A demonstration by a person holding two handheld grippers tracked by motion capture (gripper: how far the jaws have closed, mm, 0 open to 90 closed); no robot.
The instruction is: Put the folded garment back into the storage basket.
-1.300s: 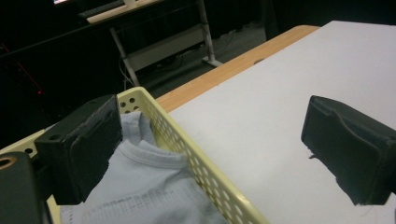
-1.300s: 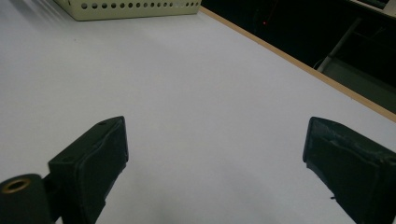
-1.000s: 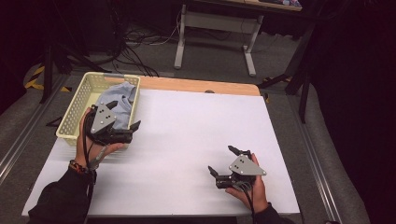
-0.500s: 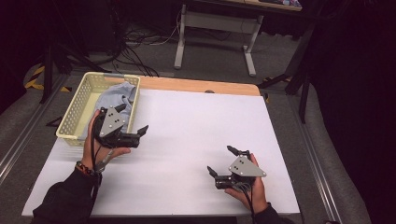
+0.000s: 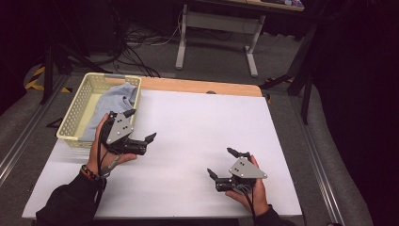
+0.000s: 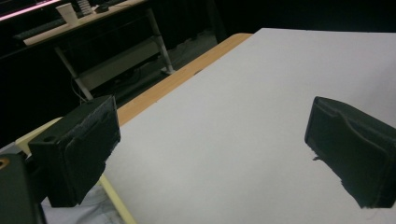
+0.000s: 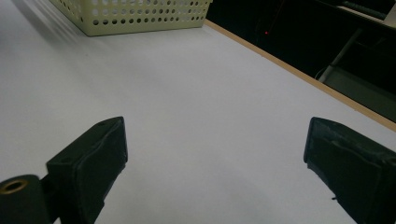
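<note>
Your left gripper [image 5: 140, 125] sits at about 9 o'clock on the white tabletop [image 5: 202, 122], just beside the pale yellow perforated plastic basket [image 5: 75, 110], its jaws spread wide with nothing between them. One jaw tip points over the basket's near right corner, the other toward the middle of the table. In the left gripper view both black pads [image 6: 77, 149] stand well apart, with bare white surface between them and a strip of the basket's rim and cloth at the lower left. The crumpled light blue cloth [image 5: 113, 101] lies inside the basket, heaped toward its right wall, at roughly 10 o'clock from table centre; it is near your left gripper but not touching it. Your right gripper [image 5: 222, 163] rests at about 5 o'clock, low over the tabletop and well apart from the basket, its jaws also wide and empty. In the right gripper view its pads [image 7: 91, 158] frame bare white surface, with the basket's perforated wall at 11 o'clock in the distance. The table's wooden edge strip [image 5: 202, 86] runs along the far side at 12 o'clock. Beyond it a grey metal desk frame [image 5: 216, 28] stands on the dark floor.
</note>
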